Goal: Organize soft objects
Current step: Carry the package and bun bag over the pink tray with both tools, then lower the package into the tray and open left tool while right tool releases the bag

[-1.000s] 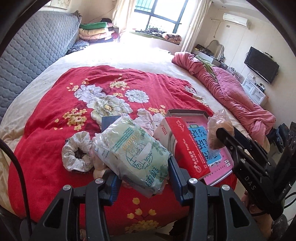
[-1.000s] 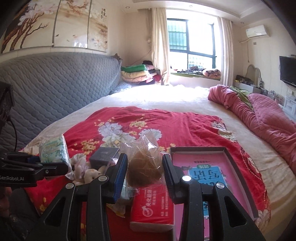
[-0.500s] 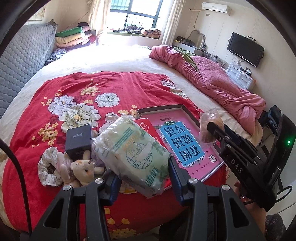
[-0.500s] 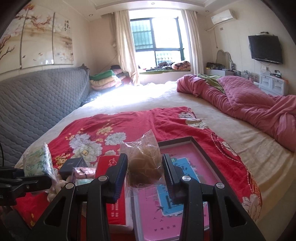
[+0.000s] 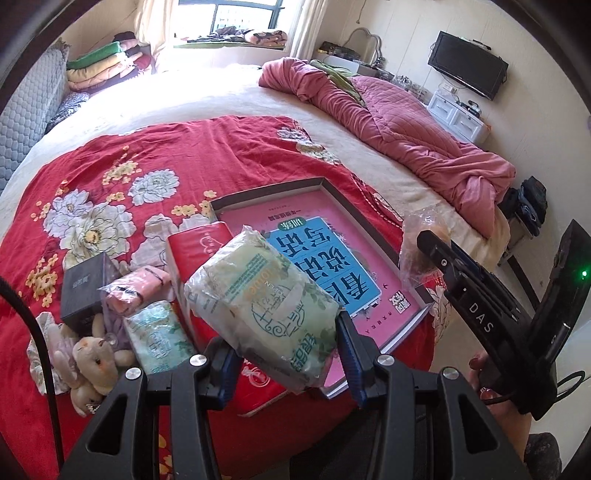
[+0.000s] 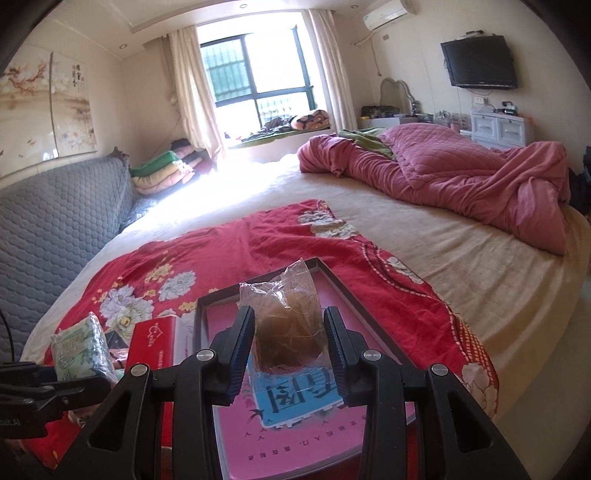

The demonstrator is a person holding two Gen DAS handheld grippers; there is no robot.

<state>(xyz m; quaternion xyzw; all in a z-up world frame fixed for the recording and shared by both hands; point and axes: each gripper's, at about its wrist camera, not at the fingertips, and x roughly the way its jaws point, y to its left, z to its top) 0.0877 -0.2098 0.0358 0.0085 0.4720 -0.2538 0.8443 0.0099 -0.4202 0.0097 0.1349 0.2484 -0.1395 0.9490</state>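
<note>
Left gripper (image 5: 286,354): jaws pinching a green-and-white tissue pack (image 5: 264,308) in clear wrap, raised above the bed (image 5: 229,96); teal print with "OPEN" readable, remaining characters too distorted to read. Same pack also visible at lower left of the right wrist view (image 6: 83,349).

Right gripper (image 6: 291,349): jaws pinching a clear plastic bag (image 6: 288,317) with a brown soft lump inside, contents not identifiable, held over the tray. Side of this gripper, seen from the left wrist view, printed "DAS" (image 5: 480,317); green indicator light lit on the unit behind it.

Shallow dark-rimmed box tray (image 5: 334,188) on the red floral blanket (image 5: 122,177), lined with a pink sheet bearing a blue panel of large white Chinese characters, upside down to the camera; small print along the pink edge too small to read.

Red tissue box (image 5: 201,242) just left of the tray, touching its edge; white logo on top, unreadable.

Left of the red box, clustered together: second green tissue pack (image 5: 159,338), pink wrapped bundle (image 5: 138,284), dark grey square box (image 5: 83,290) with faint lettering, cream plush rabbit (image 5: 94,363), patterned scrunchie (image 5: 40,343) partly hidden.

Far side of the bed: crumpled pink quilt (image 5: 406,129). Wall-mounted television (image 6: 480,61), air conditioner (image 6: 388,13), painted panels with vertical calligraphy (image 6: 70,107), illegible.
</note>
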